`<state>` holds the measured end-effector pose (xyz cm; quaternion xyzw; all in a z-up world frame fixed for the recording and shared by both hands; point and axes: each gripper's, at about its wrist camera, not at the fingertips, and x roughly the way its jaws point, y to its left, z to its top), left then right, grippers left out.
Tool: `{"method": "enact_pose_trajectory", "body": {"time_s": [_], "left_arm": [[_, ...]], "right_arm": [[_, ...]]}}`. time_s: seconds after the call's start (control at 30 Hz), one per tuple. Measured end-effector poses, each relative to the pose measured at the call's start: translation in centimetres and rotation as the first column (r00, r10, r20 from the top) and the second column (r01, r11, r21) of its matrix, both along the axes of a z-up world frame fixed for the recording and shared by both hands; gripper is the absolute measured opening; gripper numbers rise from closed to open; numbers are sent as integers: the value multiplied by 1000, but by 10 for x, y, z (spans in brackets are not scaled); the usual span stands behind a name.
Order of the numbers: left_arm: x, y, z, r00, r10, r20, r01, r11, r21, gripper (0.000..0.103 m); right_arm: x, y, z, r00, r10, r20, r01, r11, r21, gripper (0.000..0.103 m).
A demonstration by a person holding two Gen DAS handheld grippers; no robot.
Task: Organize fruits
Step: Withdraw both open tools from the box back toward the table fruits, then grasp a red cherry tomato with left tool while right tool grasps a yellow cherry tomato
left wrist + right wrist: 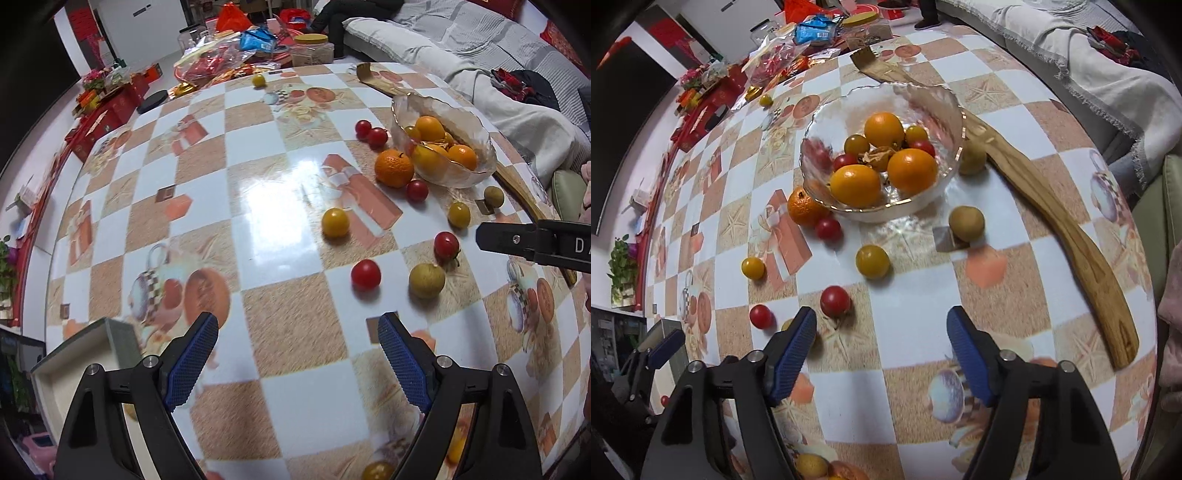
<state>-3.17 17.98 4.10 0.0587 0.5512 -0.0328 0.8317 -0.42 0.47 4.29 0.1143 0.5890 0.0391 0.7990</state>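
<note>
I note the desk (912,295) first: a checked cloth in white and tan covers it, with a sofa (480,48) beyond its far edge. A long wooden paddle (1067,229) lies along the desk's right side, its near end past the bowl and its far end behind it.

The glass bowl (827,125) stands upright on the desk's far right part. I count three oranges (911,170) in it, with small yellow and red tomatoes among them and a dried husk at the centre. A mandarin (393,167) rests on the desk, touching the bowl's left wall.

A white box (74,369) sits at the desk's near left corner, just beside the left tongs.

Loose fruit is scattered in front of the bowl: red tomatoes (834,301), yellow tomatoes (872,261) and brownish round fruits (967,223). One more yellow tomato lies well apart near the far edge.

Left tongs (297,363): I see them wide open, holding nothing, above bare cloth short of the scattered fruit.

Right tongs (881,356): likewise wide open and empty, the nearest red tomato just beyond the left finger's tip.
</note>
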Motion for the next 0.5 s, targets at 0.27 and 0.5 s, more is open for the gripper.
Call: {"method": "enact_pose_trajectory", "body": {"time_s": [0.27, 0.5], "left_arm": [[17, -21, -15, 998, -66, 2, 66, 998, -11, 89], [29, -35, -25, 995, -96, -9, 96, 995, -1, 76]], "right_arm": [[17, 4, -17, 999, 30, -12, -30, 1000, -9, 67], [29, 5, -21, 999, 41, 3, -41, 999, -3, 64]]}}
